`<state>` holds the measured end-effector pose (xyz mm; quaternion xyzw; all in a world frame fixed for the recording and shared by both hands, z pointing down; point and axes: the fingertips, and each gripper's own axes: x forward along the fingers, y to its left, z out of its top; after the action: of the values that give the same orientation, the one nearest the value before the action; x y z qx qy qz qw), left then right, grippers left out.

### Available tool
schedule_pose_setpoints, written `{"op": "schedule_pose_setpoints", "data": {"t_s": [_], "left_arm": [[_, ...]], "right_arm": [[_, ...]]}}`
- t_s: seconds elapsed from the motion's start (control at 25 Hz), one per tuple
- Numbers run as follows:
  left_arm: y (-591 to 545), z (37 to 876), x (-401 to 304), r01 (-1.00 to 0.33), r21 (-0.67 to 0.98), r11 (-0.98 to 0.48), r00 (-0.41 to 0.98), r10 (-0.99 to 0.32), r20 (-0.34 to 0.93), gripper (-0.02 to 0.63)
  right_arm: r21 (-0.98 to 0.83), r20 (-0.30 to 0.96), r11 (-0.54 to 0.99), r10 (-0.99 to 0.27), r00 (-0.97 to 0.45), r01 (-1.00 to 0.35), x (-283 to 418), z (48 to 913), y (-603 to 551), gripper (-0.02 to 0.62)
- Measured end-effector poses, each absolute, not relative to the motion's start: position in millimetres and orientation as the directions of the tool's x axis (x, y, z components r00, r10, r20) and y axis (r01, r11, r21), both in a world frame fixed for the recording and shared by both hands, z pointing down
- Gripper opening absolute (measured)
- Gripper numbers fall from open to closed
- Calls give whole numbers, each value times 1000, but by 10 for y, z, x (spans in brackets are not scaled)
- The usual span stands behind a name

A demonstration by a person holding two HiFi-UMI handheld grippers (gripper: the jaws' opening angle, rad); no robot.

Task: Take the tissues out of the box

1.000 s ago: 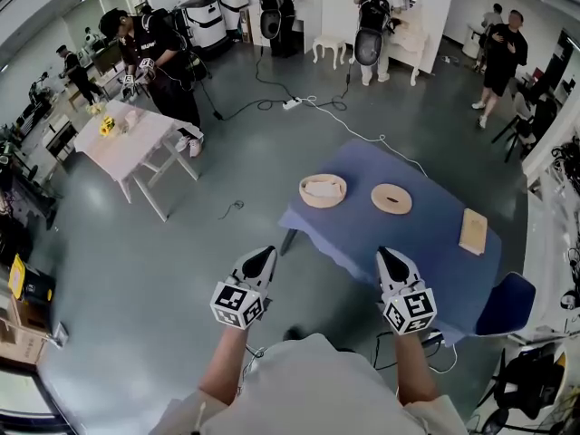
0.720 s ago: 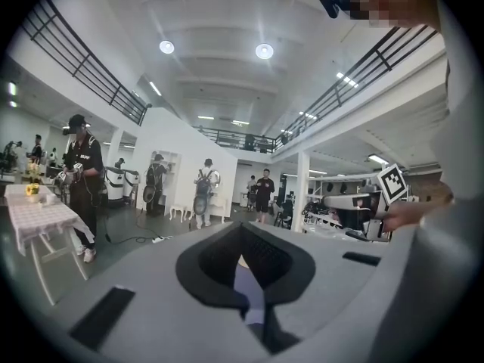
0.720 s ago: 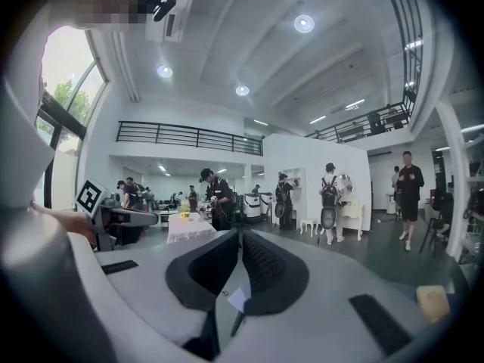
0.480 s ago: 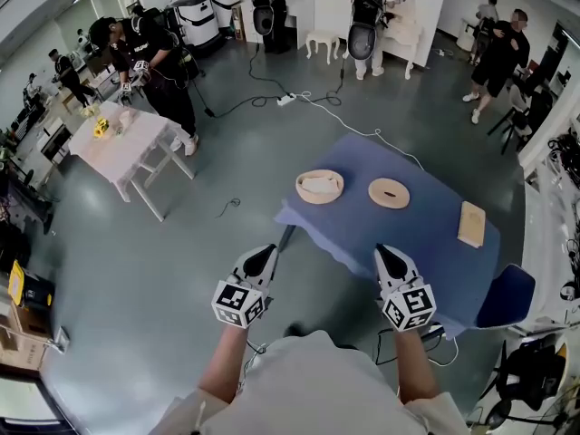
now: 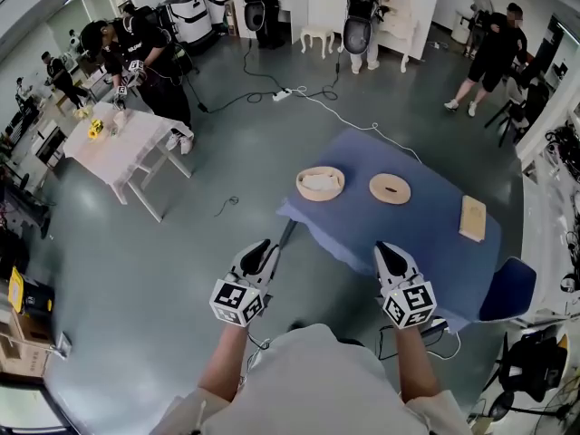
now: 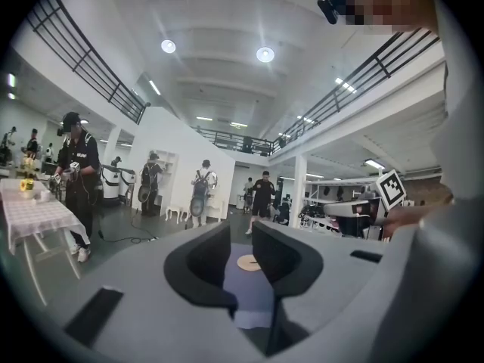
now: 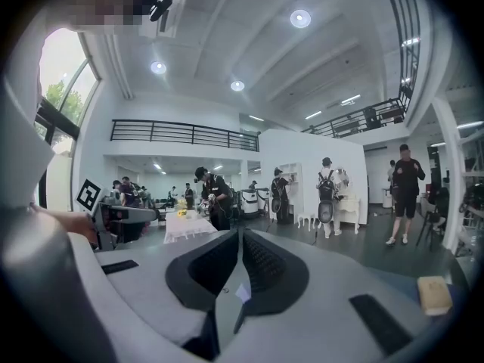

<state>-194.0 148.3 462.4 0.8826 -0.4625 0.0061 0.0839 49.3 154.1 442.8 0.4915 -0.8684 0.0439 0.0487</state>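
Hovering short of the blue worktop (image 5: 426, 234), the left gripper (image 5: 262, 246) is opening its jaws with nothing between them, and the right gripper (image 5: 383, 248) is clenched on nothing. The round tissue box (image 5: 320, 198) sits well ahead on the worktop, with white tissues (image 5: 319, 183) inside and a round disc (image 5: 390, 188) beside it.

Head camera looks down; 2 gripper cameras face table (image 5: 426, 234).

From the head view I can't tell what fills the round box (image 5: 320, 184) — a pale crumple, too small to read. The slot in the round lid (image 5: 390, 188) is barely a mark. The wooden block (image 7: 434, 294) goes soft at the right gripper view's rim — and the people (image 5: 362, 16) by the far wall are tiny.
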Motion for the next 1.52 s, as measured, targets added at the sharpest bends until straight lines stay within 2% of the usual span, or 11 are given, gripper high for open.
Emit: {"op": "schedule_pose_setpoints", "data": {"t_s": [0.84,1.52], "left_arm": [[1242,4846,-2394,-781,169,-601,622,-772,131,97],[255,4936,-2013,-806,178,-565,591,-790,166,97]], "right_arm": [[-53,174,433,-883,-435,-900,152,4614,1312,43],[-83,200,490,-845,-496,-868,407,4795,171,42]]}}
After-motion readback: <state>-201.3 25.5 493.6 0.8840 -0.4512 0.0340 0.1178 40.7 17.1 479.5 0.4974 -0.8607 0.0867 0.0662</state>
